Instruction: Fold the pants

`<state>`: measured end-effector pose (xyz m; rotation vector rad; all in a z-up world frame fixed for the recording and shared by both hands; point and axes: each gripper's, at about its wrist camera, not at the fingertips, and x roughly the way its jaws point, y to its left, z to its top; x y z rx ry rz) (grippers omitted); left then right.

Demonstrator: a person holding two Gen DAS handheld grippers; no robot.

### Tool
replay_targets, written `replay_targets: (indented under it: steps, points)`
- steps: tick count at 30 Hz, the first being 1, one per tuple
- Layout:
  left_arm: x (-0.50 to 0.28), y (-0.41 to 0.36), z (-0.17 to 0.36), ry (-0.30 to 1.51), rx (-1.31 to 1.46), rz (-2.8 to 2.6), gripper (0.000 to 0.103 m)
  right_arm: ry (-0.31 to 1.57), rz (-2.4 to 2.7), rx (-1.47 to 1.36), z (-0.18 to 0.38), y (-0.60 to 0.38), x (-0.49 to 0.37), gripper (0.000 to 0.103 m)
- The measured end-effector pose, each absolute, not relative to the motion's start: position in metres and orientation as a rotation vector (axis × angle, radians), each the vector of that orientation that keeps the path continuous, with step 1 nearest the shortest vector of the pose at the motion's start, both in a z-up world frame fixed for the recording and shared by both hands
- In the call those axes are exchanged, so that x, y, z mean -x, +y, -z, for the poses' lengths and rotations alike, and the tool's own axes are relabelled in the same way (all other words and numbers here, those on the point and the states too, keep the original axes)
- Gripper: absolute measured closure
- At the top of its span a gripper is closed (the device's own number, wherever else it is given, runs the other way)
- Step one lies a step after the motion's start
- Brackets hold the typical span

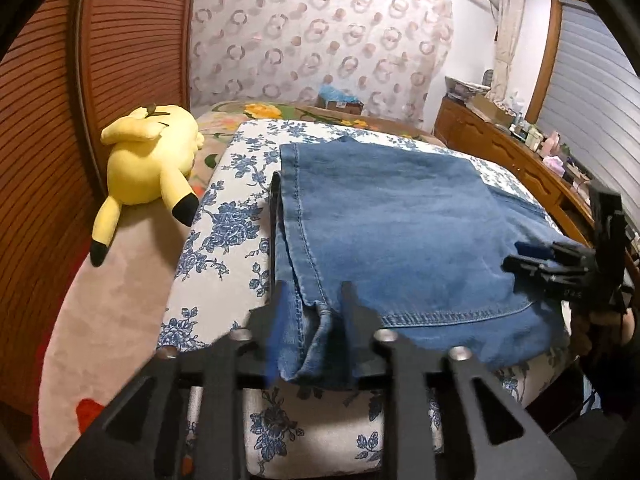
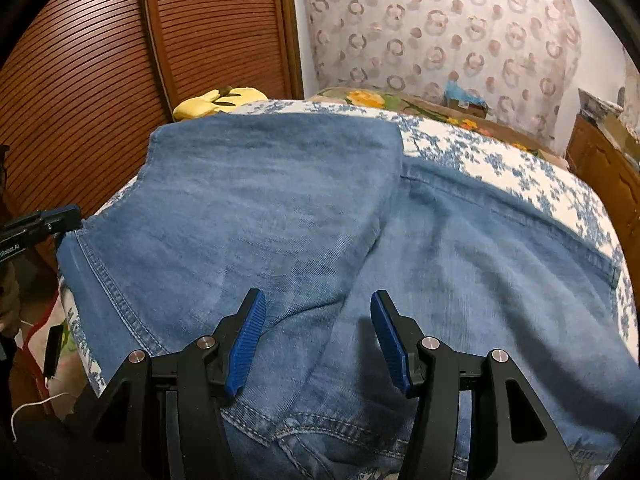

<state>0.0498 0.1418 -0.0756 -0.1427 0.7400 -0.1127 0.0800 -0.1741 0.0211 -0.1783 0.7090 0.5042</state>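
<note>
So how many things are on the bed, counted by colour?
Blue: 1, jeans
Yellow: 1, plush toy
Blue and white: 1, flowered cloth under the jeans
Total: 3
</note>
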Motion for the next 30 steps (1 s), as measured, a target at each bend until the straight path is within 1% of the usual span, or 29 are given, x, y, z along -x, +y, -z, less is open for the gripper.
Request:
replay_targets:
  steps: [1,2,3,4,11,17,21,22,24,25,27,30]
  points:
    - [-0.050,0.142,0.075,0.736,0.145,0.112,0.049,0.712,-0.503,0.171,-0.020,-0.175,-0.079,0.046]
    - [-0.050,0.143,0.075,0.730,0.144,0.110,0.044,0.711,-0.503,0.162,-0.019,-0.177,-0.078,0.046]
    - [-0.051,0.142,0.075,0.727,0.138,0.108,0.033,0.707,-0.504,0.156,-0.019,-0.178,-0.076,0.046]
    - [-0.051,0.140,0.074,0.725,0.130,0.119,0.025,0.704,-0.505,0.153,-0.020,-0.180,-0.074,0.046]
    - [-0.056,0.120,0.068,0.711,0.117,0.140,0.025,0.684,-0.519,0.145,-0.030,-0.195,-0.050,0.046]
    - [-0.062,0.097,0.068,0.722,0.083,0.174,0.025,0.684,-0.560,0.133,-0.028,-0.204,-0.036,0.047]
    - [-0.067,0.084,0.071,0.737,0.068,0.194,0.025,0.694,-0.598,0.112,-0.024,-0.206,-0.037,0.061]
    - [-0.069,0.081,0.073,0.741,0.062,0.198,0.025,0.694,-0.604,0.108,-0.023,-0.207,-0.036,0.062]
    - [-0.072,0.075,0.076,0.751,0.049,0.203,0.025,0.692,-0.623,0.098,-0.024,-0.207,-0.037,0.074]
    - [-0.074,0.073,0.078,0.755,0.040,0.202,0.025,0.691,-0.634,0.097,-0.024,-0.206,-0.037,0.077]
    - [-0.077,0.070,0.083,0.764,0.022,0.191,0.025,0.691,-0.656,0.099,-0.024,-0.205,-0.036,0.093]
    - [-0.084,0.070,0.095,0.797,-0.001,0.159,0.025,0.662,-0.662,0.085,-0.029,-0.212,-0.025,0.098]
